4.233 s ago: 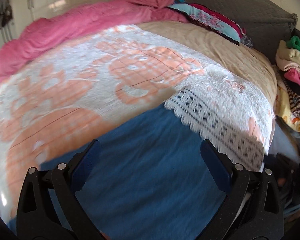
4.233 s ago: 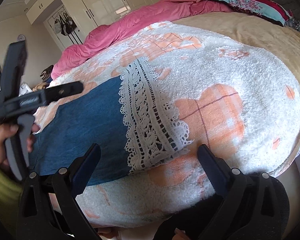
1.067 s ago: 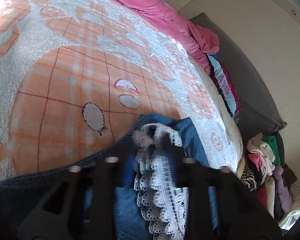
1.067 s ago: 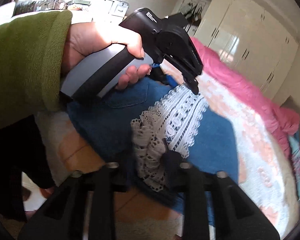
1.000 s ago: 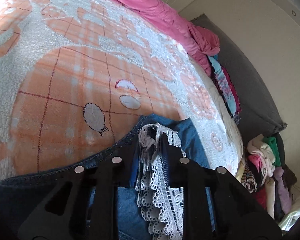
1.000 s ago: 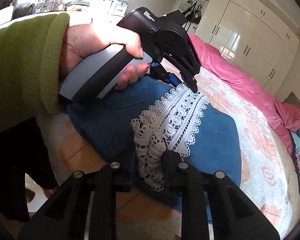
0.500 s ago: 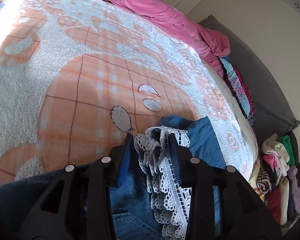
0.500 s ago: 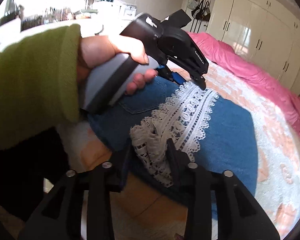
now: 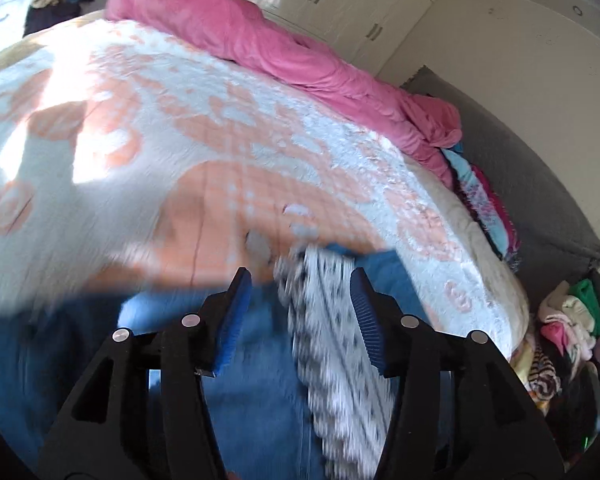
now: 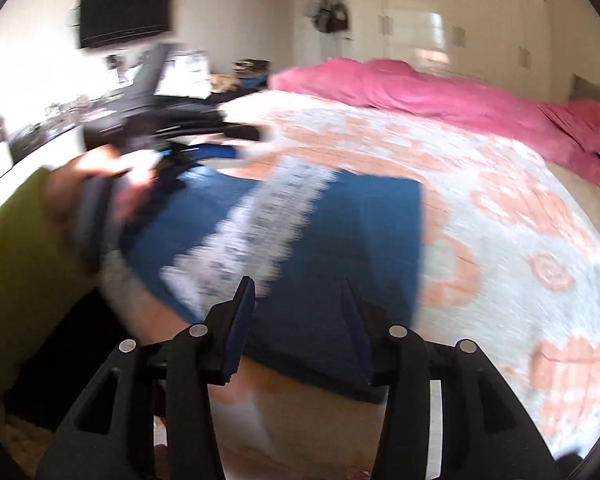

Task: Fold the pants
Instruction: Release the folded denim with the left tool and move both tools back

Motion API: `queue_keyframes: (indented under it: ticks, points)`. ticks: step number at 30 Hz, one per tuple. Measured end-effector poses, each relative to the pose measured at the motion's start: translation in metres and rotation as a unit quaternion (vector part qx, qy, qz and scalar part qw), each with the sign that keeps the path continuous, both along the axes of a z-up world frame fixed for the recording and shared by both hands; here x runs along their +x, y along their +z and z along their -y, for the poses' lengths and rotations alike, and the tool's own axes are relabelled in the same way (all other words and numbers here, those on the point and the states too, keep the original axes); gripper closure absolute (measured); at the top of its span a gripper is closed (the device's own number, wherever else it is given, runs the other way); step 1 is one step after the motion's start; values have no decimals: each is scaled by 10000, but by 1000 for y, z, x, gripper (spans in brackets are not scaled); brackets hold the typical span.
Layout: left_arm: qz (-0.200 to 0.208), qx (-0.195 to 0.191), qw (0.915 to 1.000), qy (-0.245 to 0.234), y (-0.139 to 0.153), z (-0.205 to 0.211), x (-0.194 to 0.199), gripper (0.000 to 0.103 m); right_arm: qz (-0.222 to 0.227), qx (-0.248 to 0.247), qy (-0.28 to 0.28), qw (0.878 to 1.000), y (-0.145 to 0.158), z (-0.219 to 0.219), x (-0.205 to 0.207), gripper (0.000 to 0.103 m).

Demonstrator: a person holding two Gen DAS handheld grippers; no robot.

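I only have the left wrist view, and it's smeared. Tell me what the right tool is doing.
Observer: The right tool is open, jaws apart over the near edge of the folded pants, gripping nothing.
Operator: Describe the whole fold. I see just one corner.
Observer: It's a squat blue rectangle on the blanket, with the lace trim lying diagonally across its top.
Operator: Report where the left hand is.
Observer: The left hand, in a green sleeve, holds the left tool at the fold's left end.
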State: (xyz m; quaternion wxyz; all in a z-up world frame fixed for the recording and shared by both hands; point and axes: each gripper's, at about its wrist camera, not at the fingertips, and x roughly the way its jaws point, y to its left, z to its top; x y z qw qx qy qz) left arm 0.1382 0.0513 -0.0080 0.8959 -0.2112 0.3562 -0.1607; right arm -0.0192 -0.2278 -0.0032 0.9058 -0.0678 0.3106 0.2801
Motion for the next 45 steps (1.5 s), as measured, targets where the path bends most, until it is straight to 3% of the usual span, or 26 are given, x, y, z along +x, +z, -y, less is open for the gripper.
queue_keyframes:
  ticks: [6, 10, 13, 15, 19, 23, 27, 30, 35, 37, 45]
  points:
    - [-14, 333, 9994, -45, -4, 19, -55, 60, -226, 130, -252, 9993, -11, 18, 12, 59]
    - [50, 1011, 9943, -322, -9, 55, -74, 58, -535, -34, -294, 9981, -22, 18, 21, 59]
    - [-190, 1782, 9827, -458, -25, 83, -83, 58, -567, -164, -415, 9974, -30, 24, 16, 60]
    - [-354, 1987, 9779, -548, -40, 89, -90, 58, -577, -180, -484, 9970, -34, 28, 15, 59]
    - [-307, 1909, 9795, -560, -44, 82, -95, 56, -789, 156, -572, 9951, -43, 41, 17, 59]
    - [-294, 1915, 9794, -566, -45, 80, -92, 55, -636, -58, -539, 9965, -42, 34, 16, 58]
    - [-286, 1789, 9819, -554, -42, 72, -89, 53, -717, 162, -548, 9958, -41, 40, 18, 56]
    - [-174, 1764, 9830, -490, -34, 77, -105, 50, -699, 465, -638, 9944, -34, 47, 17, 39]
    - [-44, 1753, 9837, -398, -22, 75, -113, 43, -468, 620, -808, 9937, -26, 56, 15, 34]
    - [-4, 1758, 9837, -368, -18, 75, -114, 41, -440, 659, -859, 9931, -24, 58, 14, 21]
    - [94, 1798, 9835, -198, -6, 68, -119, 29, -307, 753, -993, 9917, -18, 62, 12, 10]
